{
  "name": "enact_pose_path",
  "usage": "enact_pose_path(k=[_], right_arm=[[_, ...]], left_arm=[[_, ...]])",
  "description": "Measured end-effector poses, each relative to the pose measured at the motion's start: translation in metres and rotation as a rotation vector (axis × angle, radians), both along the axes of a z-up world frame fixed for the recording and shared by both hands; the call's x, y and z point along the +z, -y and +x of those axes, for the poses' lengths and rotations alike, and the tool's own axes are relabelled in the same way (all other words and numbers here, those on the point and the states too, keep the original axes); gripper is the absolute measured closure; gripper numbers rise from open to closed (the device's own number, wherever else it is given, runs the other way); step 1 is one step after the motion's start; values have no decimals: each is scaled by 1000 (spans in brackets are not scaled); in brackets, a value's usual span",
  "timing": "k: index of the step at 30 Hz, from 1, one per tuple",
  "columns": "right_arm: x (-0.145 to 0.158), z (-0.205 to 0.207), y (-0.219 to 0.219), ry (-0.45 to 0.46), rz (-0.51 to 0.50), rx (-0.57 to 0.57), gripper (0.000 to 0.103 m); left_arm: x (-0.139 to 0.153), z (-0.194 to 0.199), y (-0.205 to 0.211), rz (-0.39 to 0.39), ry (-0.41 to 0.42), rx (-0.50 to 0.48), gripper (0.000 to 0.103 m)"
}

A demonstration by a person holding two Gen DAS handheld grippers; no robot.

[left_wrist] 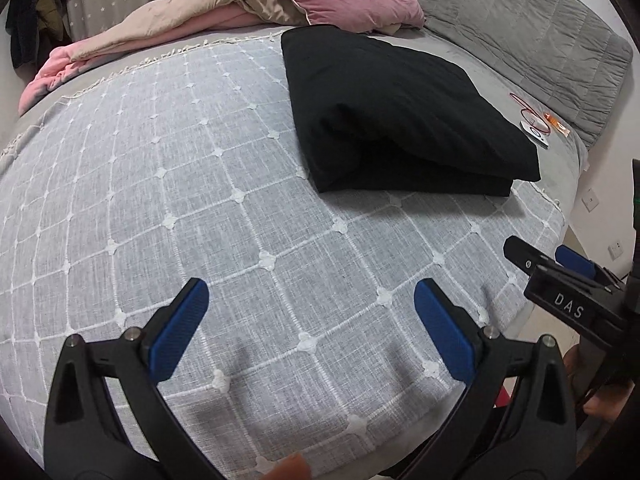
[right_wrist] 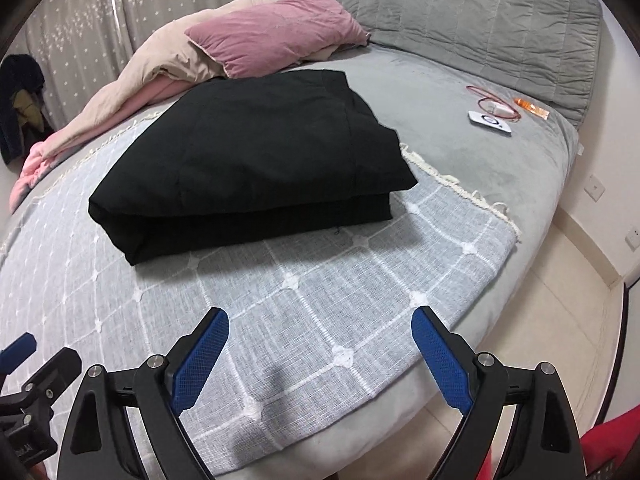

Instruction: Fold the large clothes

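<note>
progress: we see black garment (right_wrist: 248, 160) folded into a neat stack on bedspread (left_wrist: 160, 200) | left: nothing obvious | tongs: left gripper (left_wrist: 310, 320) and right gripper (right_wrist: 320, 344) both apart, empty

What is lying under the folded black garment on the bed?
The folded black garment rests on a pale grey checked cloth, its far part over the grey bedsheet. What it covers is hidden.

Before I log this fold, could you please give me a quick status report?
Left tool and right tool open, empty. Folded black fabric garment lies on the grey checked cotton bedspread, apart from both. Nothing between.
</note>
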State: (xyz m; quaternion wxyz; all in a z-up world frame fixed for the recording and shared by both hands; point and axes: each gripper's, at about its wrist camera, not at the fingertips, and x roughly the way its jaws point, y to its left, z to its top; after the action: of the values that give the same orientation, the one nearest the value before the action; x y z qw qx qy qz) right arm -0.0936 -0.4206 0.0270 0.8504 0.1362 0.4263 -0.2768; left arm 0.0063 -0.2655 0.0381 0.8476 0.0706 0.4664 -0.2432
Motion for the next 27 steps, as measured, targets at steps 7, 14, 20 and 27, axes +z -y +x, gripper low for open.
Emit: enact_pose_path(k=[7, 14, 20, 27], right_arm=[[-2, 1, -2, -13, 2, 20, 9], [-4, -1, -1, -13, 20, 27, 9], [-4, -2, 1, -7, 33, 22, 9], [-4, -3, 2, -5, 36, 24, 9]], left_arm=[[1, 1, -4, 0, -1, 2, 1], [-1, 1, -5, 5, -8, 0, 1], [-1, -1, -4, 7, -11, -8, 1], [-2, -1, -3, 6, -18, -10, 1]])
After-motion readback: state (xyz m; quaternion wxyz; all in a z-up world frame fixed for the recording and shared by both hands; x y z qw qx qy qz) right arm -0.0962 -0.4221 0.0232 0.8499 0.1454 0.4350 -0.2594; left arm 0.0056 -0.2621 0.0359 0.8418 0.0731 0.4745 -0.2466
